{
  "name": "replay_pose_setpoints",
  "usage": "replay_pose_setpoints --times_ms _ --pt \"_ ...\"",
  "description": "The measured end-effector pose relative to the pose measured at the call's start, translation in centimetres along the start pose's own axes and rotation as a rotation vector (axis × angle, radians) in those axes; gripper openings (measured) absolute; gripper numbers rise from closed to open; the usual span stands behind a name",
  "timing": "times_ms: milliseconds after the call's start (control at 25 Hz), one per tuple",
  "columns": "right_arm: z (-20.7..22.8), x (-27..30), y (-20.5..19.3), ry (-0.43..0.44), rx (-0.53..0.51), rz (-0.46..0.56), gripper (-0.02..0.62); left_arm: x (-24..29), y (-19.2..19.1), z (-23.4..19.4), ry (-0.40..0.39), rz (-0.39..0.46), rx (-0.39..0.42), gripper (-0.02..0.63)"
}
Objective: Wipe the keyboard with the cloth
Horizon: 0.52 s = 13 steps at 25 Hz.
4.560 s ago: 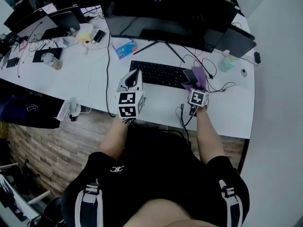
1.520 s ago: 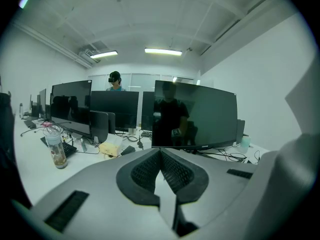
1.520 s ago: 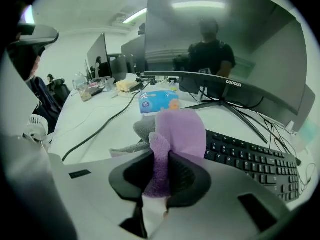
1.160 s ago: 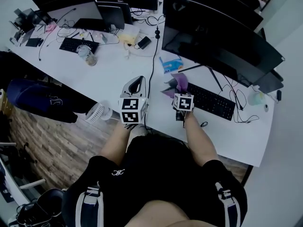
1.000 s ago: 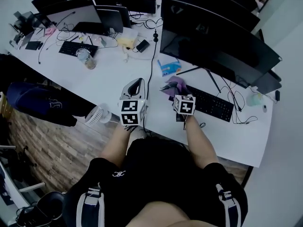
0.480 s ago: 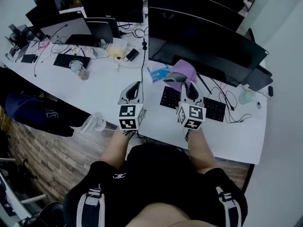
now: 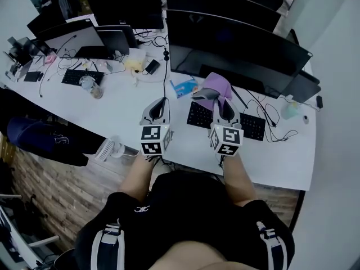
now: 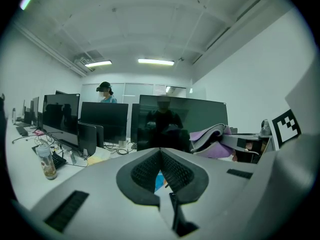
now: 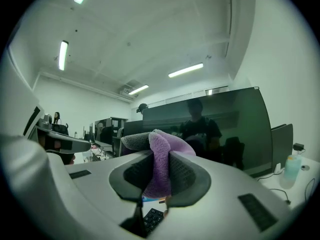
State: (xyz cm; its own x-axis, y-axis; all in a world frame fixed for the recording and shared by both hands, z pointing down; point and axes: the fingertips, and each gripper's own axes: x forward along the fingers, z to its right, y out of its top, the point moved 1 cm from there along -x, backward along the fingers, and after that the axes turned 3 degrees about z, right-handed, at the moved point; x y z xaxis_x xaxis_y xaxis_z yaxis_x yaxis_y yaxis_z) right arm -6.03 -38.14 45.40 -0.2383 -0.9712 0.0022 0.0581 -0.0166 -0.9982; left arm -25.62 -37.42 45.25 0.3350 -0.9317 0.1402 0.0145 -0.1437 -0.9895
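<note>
While the right claw point(image 7: 218, 101) is closed firmly on the purple cloth point(image 7: 216, 85), it hangs in the air above the left half of the keyboard point(image 7: 251, 127), and the cloth does not touch the keys. The keyboard lies flat on the white worktop point(image 7: 270, 161). The left claw point(image 7: 159, 108) is just beside the keyboard's left end, its jaws pressed together with nothing between them. I judge that no wiping is under way now. The cloth must first come down on the keys, and I cannot tell how much is already wiped.
</note>
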Motion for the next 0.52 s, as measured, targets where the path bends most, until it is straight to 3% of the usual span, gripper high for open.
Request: replay_pose_setpoints --times_ms 520 --pt "-1.1 -0.5 0.4 0.026 0.013 0.014 0.092 -1.0 0.1 0.2 0.004 0.0 0.008 0.011"
